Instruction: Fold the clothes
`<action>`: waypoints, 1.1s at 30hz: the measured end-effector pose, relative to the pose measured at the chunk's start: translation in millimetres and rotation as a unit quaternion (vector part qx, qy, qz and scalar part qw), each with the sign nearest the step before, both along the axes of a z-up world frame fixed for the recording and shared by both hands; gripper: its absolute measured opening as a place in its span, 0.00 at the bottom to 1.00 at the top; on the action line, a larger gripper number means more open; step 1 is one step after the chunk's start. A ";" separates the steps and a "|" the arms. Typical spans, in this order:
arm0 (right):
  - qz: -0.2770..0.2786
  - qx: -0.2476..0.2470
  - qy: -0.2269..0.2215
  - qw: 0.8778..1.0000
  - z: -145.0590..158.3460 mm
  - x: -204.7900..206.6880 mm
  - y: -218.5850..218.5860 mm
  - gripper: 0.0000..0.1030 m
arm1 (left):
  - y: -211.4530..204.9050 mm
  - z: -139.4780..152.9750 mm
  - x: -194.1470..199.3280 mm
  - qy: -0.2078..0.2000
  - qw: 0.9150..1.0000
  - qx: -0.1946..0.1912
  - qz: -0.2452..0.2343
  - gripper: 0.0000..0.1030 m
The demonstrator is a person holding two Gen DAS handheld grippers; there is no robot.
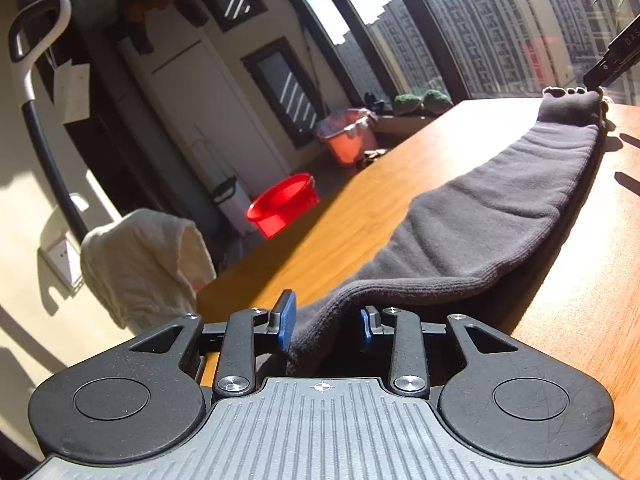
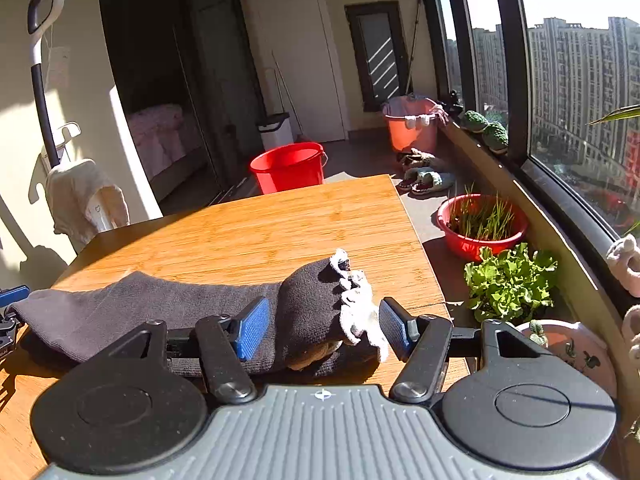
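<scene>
A long dark grey sock-like garment (image 1: 500,208) lies stretched across the wooden table (image 1: 320,216). My left gripper (image 1: 326,322) is at its ribbed cuff end. The blue pads stand apart with the cuff bunched between them, not squeezed. In the right wrist view the same garment (image 2: 160,304) runs from the left edge to my right gripper (image 2: 323,328). That gripper is wide open and straddles the toe end, where pale frilly tips (image 2: 360,312) show. One blue finger of the left gripper (image 2: 14,294) shows beside the cuff. A black part of the right tool (image 1: 616,56) hangs over the far end.
The table (image 2: 260,232) ends just right of the garment. Beyond that edge on the floor are a red basin of sprouts (image 2: 480,224), a leafy plant (image 2: 508,280) and slippers. A red bucket (image 2: 288,166) and a pink bucket (image 2: 410,124) stand past the far edge. A white cloth (image 2: 80,200) hangs at left.
</scene>
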State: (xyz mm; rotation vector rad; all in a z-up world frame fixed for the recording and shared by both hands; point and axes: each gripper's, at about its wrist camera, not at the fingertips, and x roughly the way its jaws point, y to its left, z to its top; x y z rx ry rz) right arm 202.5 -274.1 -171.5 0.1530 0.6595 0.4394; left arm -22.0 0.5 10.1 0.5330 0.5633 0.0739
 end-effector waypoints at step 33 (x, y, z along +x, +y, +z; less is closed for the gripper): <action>0.125 -0.087 -0.009 0.988 -26.8 40.4 80.9 0.60 | 39.7 -16.8 57.5 0.062 0.941 -0.316 0.104 0.88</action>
